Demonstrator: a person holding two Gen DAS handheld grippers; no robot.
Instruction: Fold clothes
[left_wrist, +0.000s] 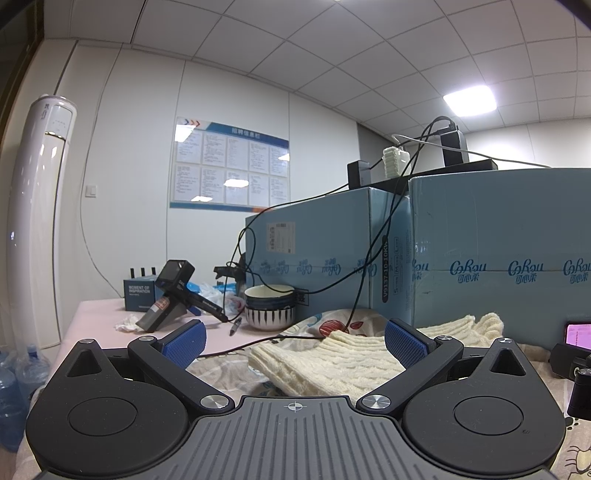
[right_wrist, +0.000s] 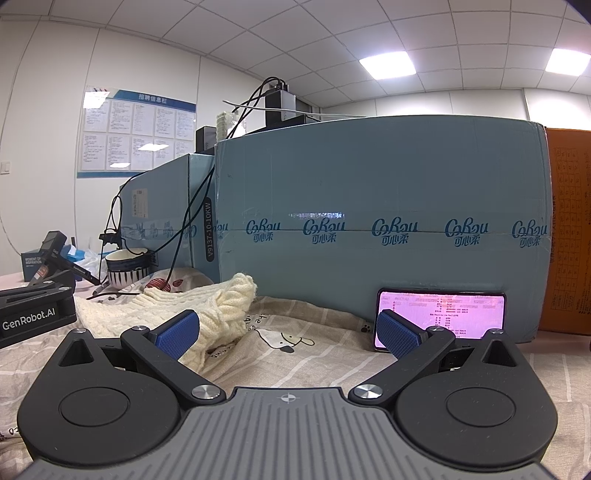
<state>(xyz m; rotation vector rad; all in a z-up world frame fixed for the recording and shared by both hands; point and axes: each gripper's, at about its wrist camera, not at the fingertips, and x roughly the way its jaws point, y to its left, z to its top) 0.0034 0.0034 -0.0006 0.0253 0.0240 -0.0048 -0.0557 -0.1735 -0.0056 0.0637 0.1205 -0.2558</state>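
A cream cable-knit sweater (left_wrist: 332, 362) lies bunched on a printed bedsheet (left_wrist: 229, 365) in front of the blue boxes. My left gripper (left_wrist: 293, 341) is open, its blue pads wide apart, low over the near edge of the sweater without touching it. In the right wrist view the sweater (right_wrist: 218, 310) lies left of centre. My right gripper (right_wrist: 288, 330) is open and empty over the sheet (right_wrist: 314, 354), its left pad close to the sweater's right end. The left gripper's body (right_wrist: 33, 314) shows at the left edge of that view.
Large blue cardboard boxes (right_wrist: 369, 206) stand right behind the sweater, with an orange box (right_wrist: 569, 229) to the right. A lit phone (right_wrist: 441, 310) leans on the box. A striped bowl (left_wrist: 269, 306), a pen, black cables, a handheld camera (left_wrist: 173, 291) and a small blue box lie at the left.
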